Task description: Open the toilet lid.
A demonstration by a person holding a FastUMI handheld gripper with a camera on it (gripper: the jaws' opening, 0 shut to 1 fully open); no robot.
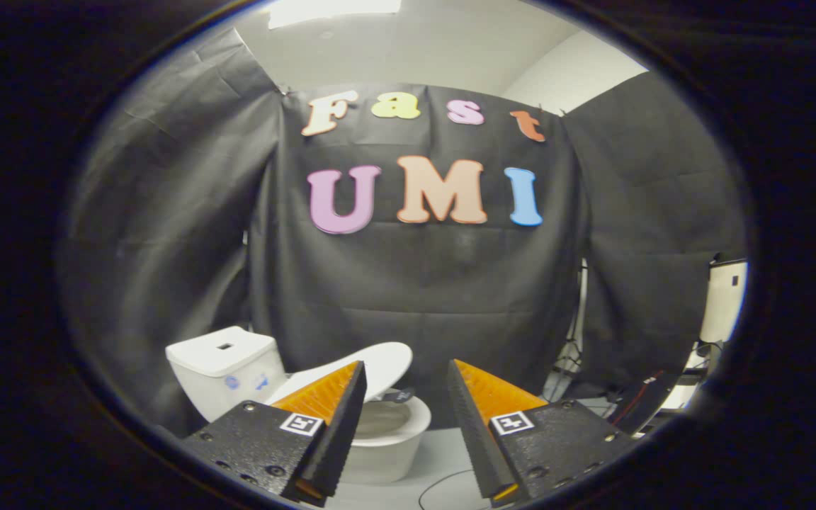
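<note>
Black cloth wall under a white ceiling with a bright light panel.

The gripper has ridged wedge fingers, screwed mounts, square tag markers.

Here's the gripper, its two fingers spread wide apart with nothing between them but open air. Just beyond the left finger sits a small white toilet, angled away to the left. The toilet lid is partly raised, tilted up off the bowl, and the left fingertip overlaps its near edge, though contact can't be judged. The bowl's rim shows beneath the lid. The tank stands behind, to the left. A thin dark cable curls on the pale surface between the fingers.
</note>
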